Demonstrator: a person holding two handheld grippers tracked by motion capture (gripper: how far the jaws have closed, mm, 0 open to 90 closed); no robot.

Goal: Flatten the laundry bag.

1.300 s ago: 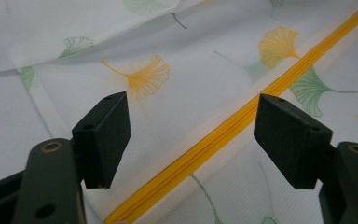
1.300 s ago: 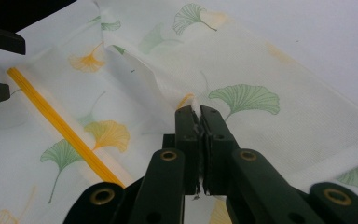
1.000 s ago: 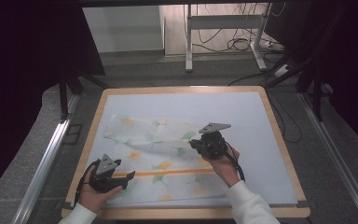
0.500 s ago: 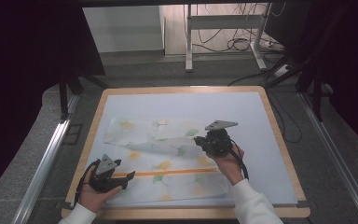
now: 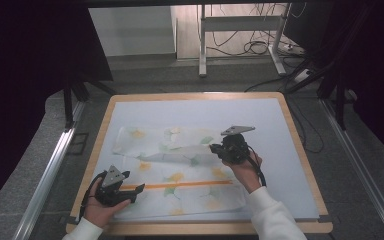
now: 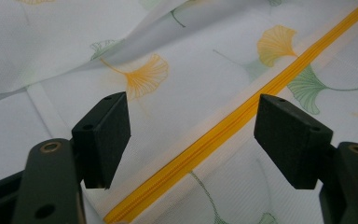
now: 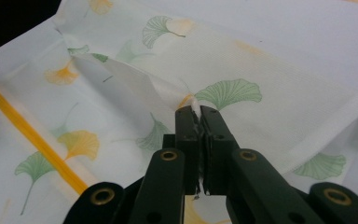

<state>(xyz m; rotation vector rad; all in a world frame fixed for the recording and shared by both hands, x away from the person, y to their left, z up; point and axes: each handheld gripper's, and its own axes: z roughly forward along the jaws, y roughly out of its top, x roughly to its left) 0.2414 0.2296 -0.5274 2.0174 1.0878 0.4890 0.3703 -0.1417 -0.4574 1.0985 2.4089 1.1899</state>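
A white mesh bag (image 5: 175, 165) printed with ginkgo leaves and crossed by a yellow zipper (image 5: 180, 185) lies on the table. My right gripper (image 5: 215, 148) is shut on a fold of the bag (image 7: 168, 93), the fabric pinched between its jaws and lifted into a ridge. My left gripper (image 5: 139, 188) rests at the bag's near left corner. Its jaws stand wide open over the zipper (image 6: 223, 126), with nothing pressed between the pads (image 6: 107, 135).
The bag lies on a pale blue mat (image 5: 280, 150) in a wooden-edged table (image 5: 300, 145). Metal rails (image 5: 50, 170) run along both sides. A table frame and cables (image 5: 260, 45) stand on the floor behind.
The right gripper has carried the pinched fold a little to the left and away from the person. The left gripper has stayed put.
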